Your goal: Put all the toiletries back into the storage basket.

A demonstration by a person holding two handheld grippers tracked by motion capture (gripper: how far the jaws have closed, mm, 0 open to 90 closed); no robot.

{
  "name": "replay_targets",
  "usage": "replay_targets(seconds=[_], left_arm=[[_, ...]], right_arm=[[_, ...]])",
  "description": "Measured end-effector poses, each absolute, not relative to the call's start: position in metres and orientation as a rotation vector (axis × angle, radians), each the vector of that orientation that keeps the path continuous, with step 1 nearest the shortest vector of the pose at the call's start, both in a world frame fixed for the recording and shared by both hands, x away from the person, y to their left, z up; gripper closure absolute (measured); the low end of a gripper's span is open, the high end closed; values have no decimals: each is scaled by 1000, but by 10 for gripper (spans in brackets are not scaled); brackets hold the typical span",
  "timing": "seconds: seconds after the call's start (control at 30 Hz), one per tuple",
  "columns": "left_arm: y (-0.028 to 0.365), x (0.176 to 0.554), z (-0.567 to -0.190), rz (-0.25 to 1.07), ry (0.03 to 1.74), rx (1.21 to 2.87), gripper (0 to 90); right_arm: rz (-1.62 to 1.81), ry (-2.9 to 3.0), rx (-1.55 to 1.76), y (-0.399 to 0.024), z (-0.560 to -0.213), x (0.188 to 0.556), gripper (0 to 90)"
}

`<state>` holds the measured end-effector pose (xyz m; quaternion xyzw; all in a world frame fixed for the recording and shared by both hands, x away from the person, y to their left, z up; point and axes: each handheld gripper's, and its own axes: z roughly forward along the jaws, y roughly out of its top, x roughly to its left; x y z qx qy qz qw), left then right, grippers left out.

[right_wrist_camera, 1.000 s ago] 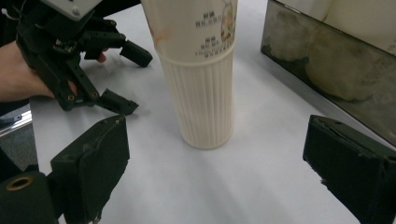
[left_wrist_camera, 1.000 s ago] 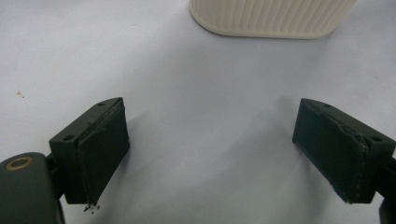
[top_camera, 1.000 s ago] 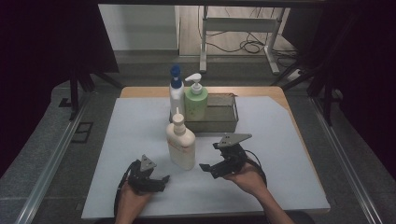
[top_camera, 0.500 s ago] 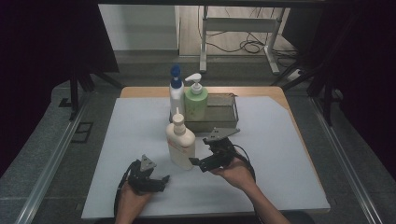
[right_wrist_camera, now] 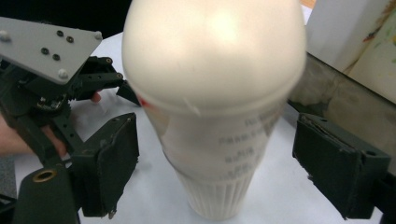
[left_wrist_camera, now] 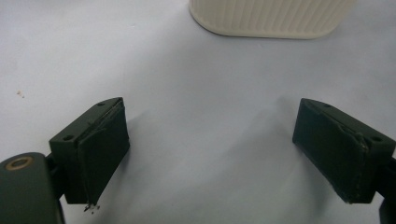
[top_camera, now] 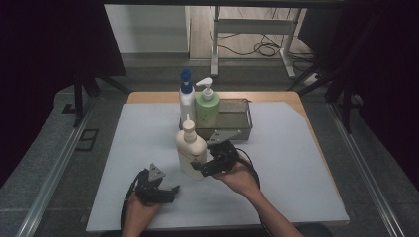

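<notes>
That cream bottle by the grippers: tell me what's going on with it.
A person is bringing the right gripper onto the cream plastic bottle with the small cap, which stands upright on the white table mat. Its jaws have just been closing with the bottle between them, but gaps remain on both sides. The left gripper rests open on the mat nearby.

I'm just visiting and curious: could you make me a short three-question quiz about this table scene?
1. How many bottles stand on the table?
2. True or false: the right claw has the cream bottle between its jaws.
3. Where is the green pump bottle: A in front of the metal tray, B lying on the white mat?

Key: 1. Three: cream, green, and the blue-capped bottle. 2. True; the jaws have just been closing, pads not yet pressing. 3. A.
</notes>
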<state>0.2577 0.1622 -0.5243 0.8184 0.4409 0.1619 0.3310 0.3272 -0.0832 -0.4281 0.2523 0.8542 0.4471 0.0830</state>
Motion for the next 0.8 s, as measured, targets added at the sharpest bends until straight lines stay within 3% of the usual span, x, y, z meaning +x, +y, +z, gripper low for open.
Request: replay_targets(seconds=[0.43,0.8], left_arm=[[162,258,-524,423,1153,2139,103],[162,258,-524,424,1153,2140,103]], right_arm=[[1319,2520,743,-61,-424,332,200],[1295,2480,749,-51,-423,333,365]])
